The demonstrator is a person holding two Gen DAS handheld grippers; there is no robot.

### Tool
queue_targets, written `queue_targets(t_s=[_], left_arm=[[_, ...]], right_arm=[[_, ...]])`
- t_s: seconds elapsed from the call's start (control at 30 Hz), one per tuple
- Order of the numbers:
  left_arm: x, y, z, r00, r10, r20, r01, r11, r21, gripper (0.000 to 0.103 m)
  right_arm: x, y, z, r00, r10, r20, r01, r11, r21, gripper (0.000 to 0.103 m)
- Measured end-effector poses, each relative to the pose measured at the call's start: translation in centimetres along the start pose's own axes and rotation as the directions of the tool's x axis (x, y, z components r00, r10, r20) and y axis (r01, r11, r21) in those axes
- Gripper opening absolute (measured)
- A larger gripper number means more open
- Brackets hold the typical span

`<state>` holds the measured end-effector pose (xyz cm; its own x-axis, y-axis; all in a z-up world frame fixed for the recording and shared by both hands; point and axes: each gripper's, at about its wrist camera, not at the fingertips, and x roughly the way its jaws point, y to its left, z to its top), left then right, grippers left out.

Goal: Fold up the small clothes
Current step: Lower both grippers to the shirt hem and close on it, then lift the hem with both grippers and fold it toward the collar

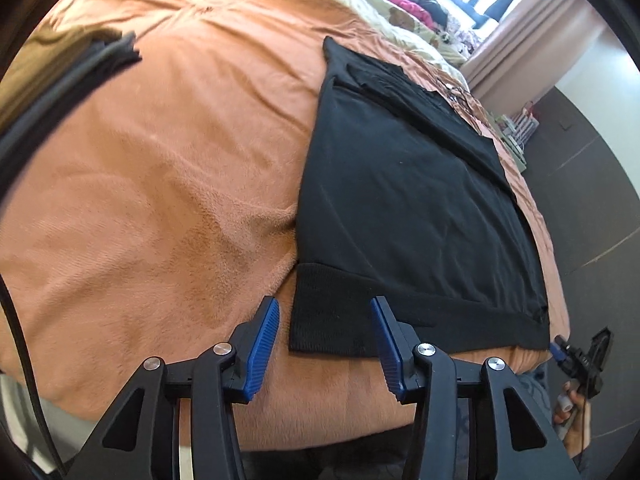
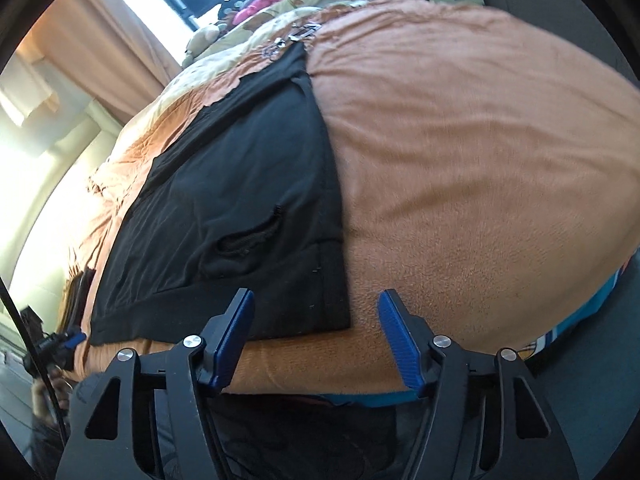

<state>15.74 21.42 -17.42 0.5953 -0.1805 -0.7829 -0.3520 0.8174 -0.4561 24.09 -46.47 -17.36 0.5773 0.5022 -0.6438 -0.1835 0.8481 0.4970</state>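
Observation:
A black garment (image 1: 408,200) lies flat on the orange blanket (image 1: 168,168), folded lengthwise, its ribbed hem toward me. My left gripper (image 1: 325,312) is open, its blue pads on either side of the hem's left corner, just above the blanket. In the right wrist view the same garment (image 2: 240,184) shows a pocket opening. My right gripper (image 2: 316,308) is open over the hem's right corner, empty. The other gripper shows at the edge of each view (image 1: 580,356) (image 2: 56,344).
A folded dark pile (image 1: 108,52) sits on the blanket at far left. Pillows, soft toys and pink clothes (image 1: 404,4) lie at the head of the bed. Curtains (image 1: 532,28) and a window are behind. The bed edge (image 2: 320,384) is right under the grippers.

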Motion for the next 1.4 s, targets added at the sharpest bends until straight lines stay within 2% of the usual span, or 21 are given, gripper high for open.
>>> queue_targets(t_s=[0.2, 0.27, 0.33, 0.5, 0.77, 0.9, 1.0, 1.07, 1.1, 1.17, 1.27, 1.4], left_arm=[[2.2, 1.2, 0.8, 0.999, -0.033, -0.043, 0.031, 0.998, -0.046, 0.047], [2.7, 1.6, 1.4, 0.997, -0.057, -0.042, 0.054, 0.996, -0.070, 0.047], [3.0, 1.9, 2.0, 0.995, -0.086, -0.041, 0.081, 0.992, -0.095, 0.047], [4.0, 2.5, 3.2, 0.988, -0.145, -0.047, 0.136, 0.980, -0.148, 0.047], [4.5, 2.4, 3.6, 0.974, -0.213, -0.074, 0.196, 0.962, -0.190, 0.046], [3.9, 3.0, 2.8, 0.969, -0.229, -0.096, 0.206, 0.957, -0.205, 0.034], [3.8, 3.1, 2.7, 0.970, -0.225, -0.092, 0.201, 0.955, -0.219, 0.029], [3.9, 2.8, 2.9, 0.977, -0.190, -0.093, 0.167, 0.964, -0.206, 0.024], [3.9, 2.6, 3.0, 0.981, -0.171, -0.089, 0.149, 0.967, -0.206, 0.018], [3.8, 2.6, 3.0, 0.985, -0.150, -0.082, 0.130, 0.969, -0.211, 0.012], [2.4, 2.5, 3.2, 0.992, -0.122, -0.032, 0.114, 0.974, -0.198, 0.010], [0.1, 2.8, 3.4, 0.989, -0.147, 0.025, 0.149, 0.965, -0.214, 0.009]], right_arm=[[0.8, -0.9, 1.4, 0.998, 0.061, 0.005, -0.061, 0.997, 0.050, 0.061], [1.5, -1.4, 1.7, 0.995, 0.099, -0.005, -0.098, 0.992, 0.077, 0.050], [2.3, -2.1, 2.0, 0.990, 0.143, -0.010, -0.141, 0.984, 0.113, 0.046], [4.2, -3.6, 2.2, 0.970, 0.242, 0.015, -0.241, 0.953, 0.181, 0.046], [5.7, -5.4, 1.8, 0.947, 0.322, 0.013, -0.317, 0.922, 0.222, 0.041], [6.0, -6.1, 1.1, 0.931, 0.366, 0.009, -0.356, 0.900, 0.252, 0.038], [6.4, -6.0, 1.2, 0.934, 0.357, 0.017, -0.348, 0.897, 0.273, 0.033], [7.0, -5.9, 1.4, 0.944, 0.331, 0.008, -0.319, 0.903, 0.287, 0.019], [7.4, -6.0, 1.5, 0.949, 0.315, 0.003, -0.302, 0.907, 0.295, 0.015], [7.0, -5.8, 1.2, 0.952, 0.305, -0.002, -0.290, 0.908, 0.304, 0.006], [6.1, -5.7, 1.3, 0.958, 0.287, 0.011, -0.277, 0.913, 0.300, 0.005], [4.1, -4.8, 1.3, 0.955, 0.293, 0.035, -0.292, 0.920, 0.261, 0.004]])
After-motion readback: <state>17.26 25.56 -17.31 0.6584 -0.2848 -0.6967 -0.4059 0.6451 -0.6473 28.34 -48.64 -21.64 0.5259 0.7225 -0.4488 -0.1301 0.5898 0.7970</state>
